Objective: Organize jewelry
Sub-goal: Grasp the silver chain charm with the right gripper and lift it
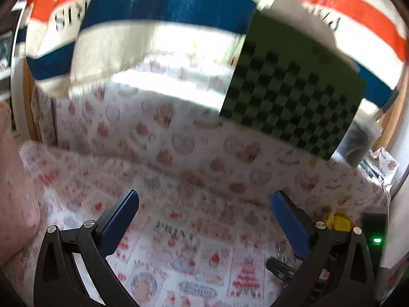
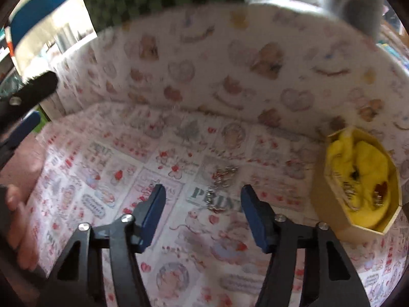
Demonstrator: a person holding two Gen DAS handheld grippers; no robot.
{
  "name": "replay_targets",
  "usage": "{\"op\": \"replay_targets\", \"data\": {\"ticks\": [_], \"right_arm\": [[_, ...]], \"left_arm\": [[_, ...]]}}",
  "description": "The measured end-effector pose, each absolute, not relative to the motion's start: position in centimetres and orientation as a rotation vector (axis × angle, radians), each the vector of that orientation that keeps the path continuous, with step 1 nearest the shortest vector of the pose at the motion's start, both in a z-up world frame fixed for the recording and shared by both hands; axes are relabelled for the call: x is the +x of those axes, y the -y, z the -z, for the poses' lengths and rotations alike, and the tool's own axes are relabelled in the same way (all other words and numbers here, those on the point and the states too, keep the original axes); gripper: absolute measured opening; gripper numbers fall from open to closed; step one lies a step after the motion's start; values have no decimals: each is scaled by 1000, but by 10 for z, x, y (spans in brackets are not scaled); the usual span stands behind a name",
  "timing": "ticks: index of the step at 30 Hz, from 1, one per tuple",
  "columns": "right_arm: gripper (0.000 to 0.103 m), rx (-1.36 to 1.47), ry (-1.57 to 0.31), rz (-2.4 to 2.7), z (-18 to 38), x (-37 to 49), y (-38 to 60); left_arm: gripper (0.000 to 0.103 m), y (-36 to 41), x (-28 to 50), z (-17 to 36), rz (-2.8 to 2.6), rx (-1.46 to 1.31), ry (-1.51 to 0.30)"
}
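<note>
Between open right tool [image 2: 200,200], chain [image 2: 221,188]

From my remote seat I saw a work surface covered with a printed cloth [image 1: 194,232] of red hearts, cakes and the word PRINT, which also rose behind as a backdrop [image 2: 230,58] patterned with hearts and teddy bears. Above that backdrop hung a towel [image 1: 163,7] striped in blue, white and orange-red with dark lettering, and a green and black checkered panel [image 1: 288,102] leaned against it at the right. Strong daylight washed out a bright strip [image 1: 179,43] under the towel, and motion blur softened everything I looked at.
</note>
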State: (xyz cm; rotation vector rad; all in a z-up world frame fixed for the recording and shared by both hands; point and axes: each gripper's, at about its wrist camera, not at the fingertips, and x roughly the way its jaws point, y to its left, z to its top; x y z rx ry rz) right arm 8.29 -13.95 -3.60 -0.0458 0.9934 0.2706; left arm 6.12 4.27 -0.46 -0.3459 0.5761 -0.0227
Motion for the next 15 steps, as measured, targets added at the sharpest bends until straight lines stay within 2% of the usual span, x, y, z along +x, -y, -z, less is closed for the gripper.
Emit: {"op": "replay_targets", "data": {"ticks": [5, 7, 9, 11, 13, 15], "right_arm": [[58, -59, -992, -242, 39, 92, 138], [53, -67, -986, -224, 41, 94, 139], [38, -117, -966, -191, 41, 93, 136], [29, -112, -956, -194, 41, 92, 138], [10, -120, -944, -163, 42, 90, 141], [7, -106, -921, -178, 44, 89, 146]], "left_arm": [[102, -52, 60, 8, 1, -396, -576], [102, -54, 62, 7, -3, -392, -582], [102, -55, 63, 7, 5, -410, -590], [102, -55, 65, 9, 16, -426, -604], [102, -53, 67, 11, 21, -419, -617], [102, -51, 67, 13, 6, -398, -620]]}}
